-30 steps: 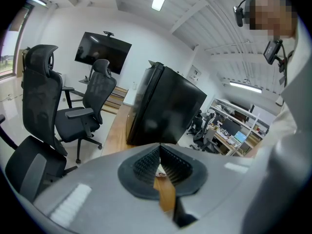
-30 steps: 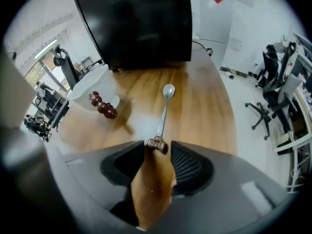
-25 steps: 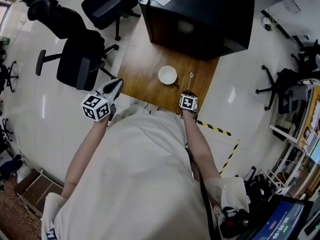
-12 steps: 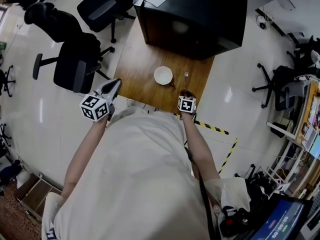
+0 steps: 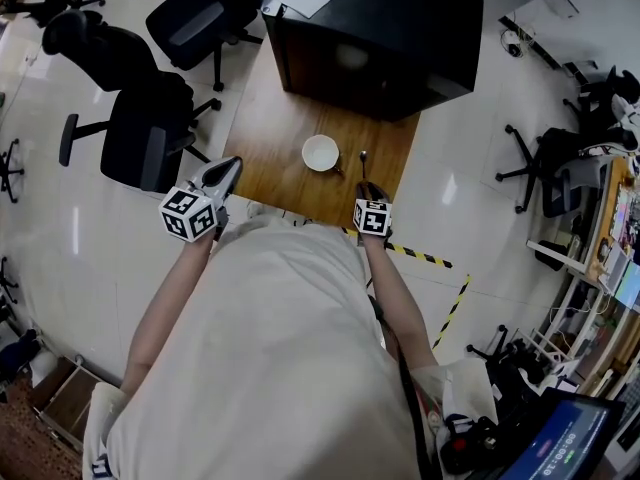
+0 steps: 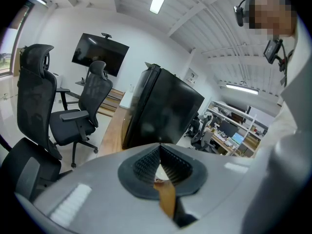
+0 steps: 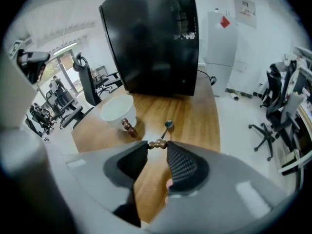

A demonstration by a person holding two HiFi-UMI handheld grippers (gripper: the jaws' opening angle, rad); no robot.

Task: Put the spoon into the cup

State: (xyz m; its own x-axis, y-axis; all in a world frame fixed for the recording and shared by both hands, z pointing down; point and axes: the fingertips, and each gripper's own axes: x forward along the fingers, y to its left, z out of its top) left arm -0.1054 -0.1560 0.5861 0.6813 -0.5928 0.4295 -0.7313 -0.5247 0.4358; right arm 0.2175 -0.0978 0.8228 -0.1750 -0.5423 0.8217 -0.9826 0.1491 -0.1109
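Note:
A white cup with a brown beaded handle stands near the front edge of the wooden table. In the right gripper view the cup is left of the spoon. The metal spoon lies just right of the cup, its bowl pointing away from me. My right gripper is over the spoon's near end. Its jaw tips pinch the spoon's brown beaded handle end. My left gripper hovers off the table's left front corner. It is shut and holds nothing.
A large black cabinet fills the back of the table, behind the cup. Black office chairs stand on the floor to the left. Yellow-black tape runs along the floor at the right. The table's right edge is close to the spoon.
My right gripper has risen a little toward the camera, staying on the spoon's handle end. The whole view has drifted left. The left gripper has stayed in place.

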